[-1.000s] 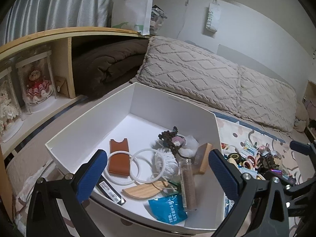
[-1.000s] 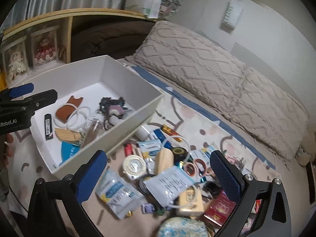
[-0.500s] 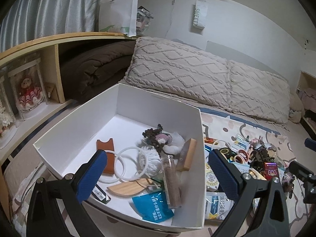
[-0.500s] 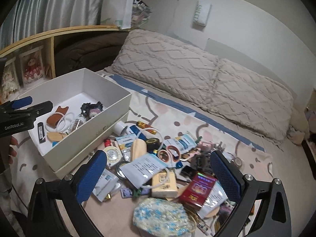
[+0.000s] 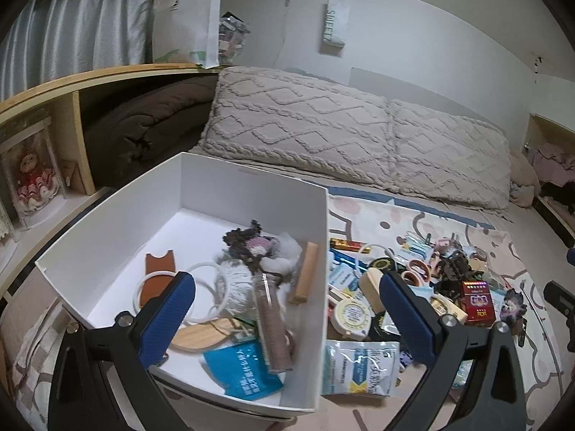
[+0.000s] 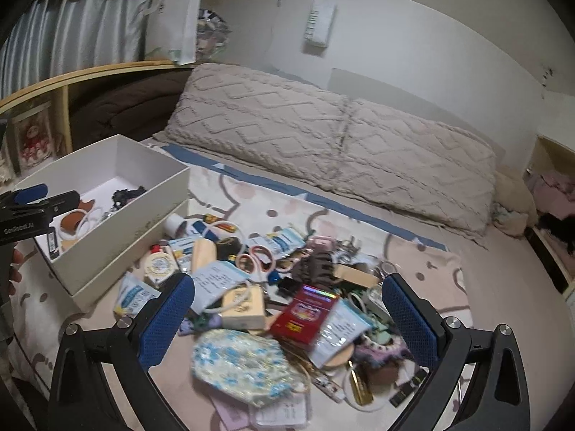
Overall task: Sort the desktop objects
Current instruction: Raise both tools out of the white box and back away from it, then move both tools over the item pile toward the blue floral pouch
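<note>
The left wrist view is looking down into the white box (image 5: 251,194), showing contents the right wrist view is largely hiding behind the box wall: a brown leather piece (image 5: 158,269), white rings (image 5: 205,294), a ball of string (image 5: 235,283), a clear tube (image 5: 269,327), a wooden block (image 5: 305,273), a flat wooden piece (image 5: 203,334) and a blue packet (image 5: 240,370). The right wrist view is showing the near part of the loose pile on the bedsheet (image 6: 485,287), which the left view is cutting off: a floral mask (image 6: 248,366), a red pack (image 6: 305,312), a cream soap box (image 6: 244,305), pink scissors (image 6: 257,256) and a round tin (image 6: 158,264) just beside the box (image 6: 107,215). The left gripper (image 5: 287,319) is hanging over the box's right wall with its jaws spread wide, holding nothing. The right gripper (image 6: 287,319) is hovering above the pile, jaws likewise spread wide and touching nothing. The left gripper (image 6: 32,208) is also appearing at the left edge of the right view, over the box.
</note>
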`<act>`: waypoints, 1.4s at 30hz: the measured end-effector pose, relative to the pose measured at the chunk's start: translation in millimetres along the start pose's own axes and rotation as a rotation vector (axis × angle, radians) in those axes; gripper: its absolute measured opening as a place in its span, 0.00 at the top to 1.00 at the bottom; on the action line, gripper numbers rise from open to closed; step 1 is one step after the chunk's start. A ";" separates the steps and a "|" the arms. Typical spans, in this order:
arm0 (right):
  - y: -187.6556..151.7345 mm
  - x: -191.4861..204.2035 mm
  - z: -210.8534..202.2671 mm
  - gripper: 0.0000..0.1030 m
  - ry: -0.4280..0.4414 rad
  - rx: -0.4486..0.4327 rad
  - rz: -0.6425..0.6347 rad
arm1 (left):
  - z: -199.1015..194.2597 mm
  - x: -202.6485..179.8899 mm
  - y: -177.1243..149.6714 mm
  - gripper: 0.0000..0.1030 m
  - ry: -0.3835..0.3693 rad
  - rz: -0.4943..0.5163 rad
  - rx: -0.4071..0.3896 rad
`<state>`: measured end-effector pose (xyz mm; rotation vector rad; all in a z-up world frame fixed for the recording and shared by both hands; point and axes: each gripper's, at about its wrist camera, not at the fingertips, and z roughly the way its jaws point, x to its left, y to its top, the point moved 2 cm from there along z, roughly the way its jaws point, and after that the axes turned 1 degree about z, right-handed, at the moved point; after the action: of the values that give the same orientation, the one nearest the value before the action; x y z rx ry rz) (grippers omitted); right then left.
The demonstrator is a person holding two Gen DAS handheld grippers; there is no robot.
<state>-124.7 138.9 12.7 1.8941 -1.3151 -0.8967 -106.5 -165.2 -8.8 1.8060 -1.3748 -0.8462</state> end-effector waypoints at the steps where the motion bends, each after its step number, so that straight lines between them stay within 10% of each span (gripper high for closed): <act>1: -2.9 -5.1 -1.0 0.00 -0.008 -0.001 0.012 | 0.7 -3.0 -0.7 0.00 -0.002 0.005 0.002; 42: -68.6 -87.7 -25.7 0.00 -0.139 -0.053 0.220 | -13.4 -75.0 -12.2 0.00 -0.116 0.093 -0.050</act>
<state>-91.9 244.9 -14.6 1.6326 -1.5327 -0.9515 -105.8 -88.2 -5.6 1.6635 -1.4856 -0.9403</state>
